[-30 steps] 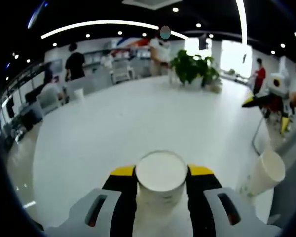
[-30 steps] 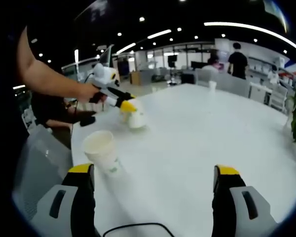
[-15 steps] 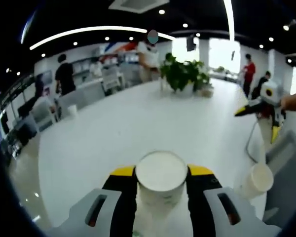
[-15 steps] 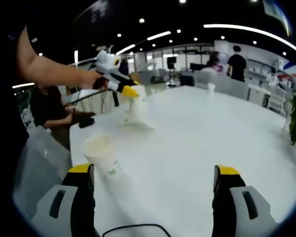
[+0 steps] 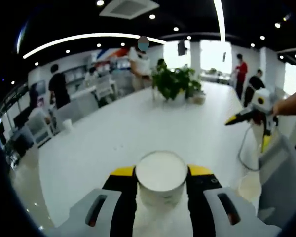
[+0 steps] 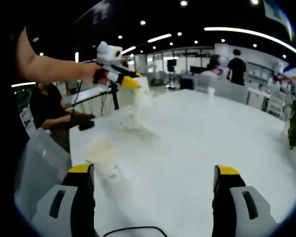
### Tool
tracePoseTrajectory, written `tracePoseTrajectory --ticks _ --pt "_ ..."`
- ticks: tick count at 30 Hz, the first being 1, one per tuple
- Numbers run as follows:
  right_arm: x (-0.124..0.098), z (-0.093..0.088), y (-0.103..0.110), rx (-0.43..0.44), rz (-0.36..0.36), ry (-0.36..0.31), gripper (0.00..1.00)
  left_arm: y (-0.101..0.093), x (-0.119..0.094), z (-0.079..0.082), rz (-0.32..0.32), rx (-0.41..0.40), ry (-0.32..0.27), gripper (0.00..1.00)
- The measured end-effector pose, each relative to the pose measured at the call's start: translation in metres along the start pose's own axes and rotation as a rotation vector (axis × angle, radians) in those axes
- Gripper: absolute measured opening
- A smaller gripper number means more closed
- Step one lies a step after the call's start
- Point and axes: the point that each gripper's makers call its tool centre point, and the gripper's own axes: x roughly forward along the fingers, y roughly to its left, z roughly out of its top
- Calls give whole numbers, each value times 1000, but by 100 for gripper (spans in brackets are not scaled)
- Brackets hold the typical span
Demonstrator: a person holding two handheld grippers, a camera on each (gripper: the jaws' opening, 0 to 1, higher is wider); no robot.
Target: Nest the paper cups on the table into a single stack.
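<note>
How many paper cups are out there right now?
3 for sure. One cup is held in the left gripper; in the right gripper view it looks blurred, possibly several nested. A second cup stands near the table's near edge, and a far cup stands across the table.

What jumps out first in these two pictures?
A white paper cup clamped between the left gripper, low in the left gripper view. In the right gripper view that cup hangs lifted above the white table, while another cup stands near the open right gripper.
</note>
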Motion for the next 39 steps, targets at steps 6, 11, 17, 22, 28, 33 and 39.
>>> tracePoseTrajectory --ticks 6,11,17,22,28,33,39 --pt "-2 3 1 -3 0 -6 99 -10 -5 14 -25 28 -11 37" --pt "-3 4 4 -9 1 -11 99 -19 -8 20 -43 57 -6 37" --pt "-4 7 3 -14 -2 -15 99 -33 -9 27 -73 76 -4 37" --pt "-6 9 2 -16 -6 -22 99 -40 -11 34 -89 77 -8 37" --pt "-7 12 2 -16 -9 -31 99 -51 -13 44 -115 93 -15 37" --pt "-8 16 3 -13 -13 -42 99 -64 -16 54 -145 113 -26 37" --pt "-7 26 6 -10 -14 -66 99 -79 -19 59 -182 128 -36 37"
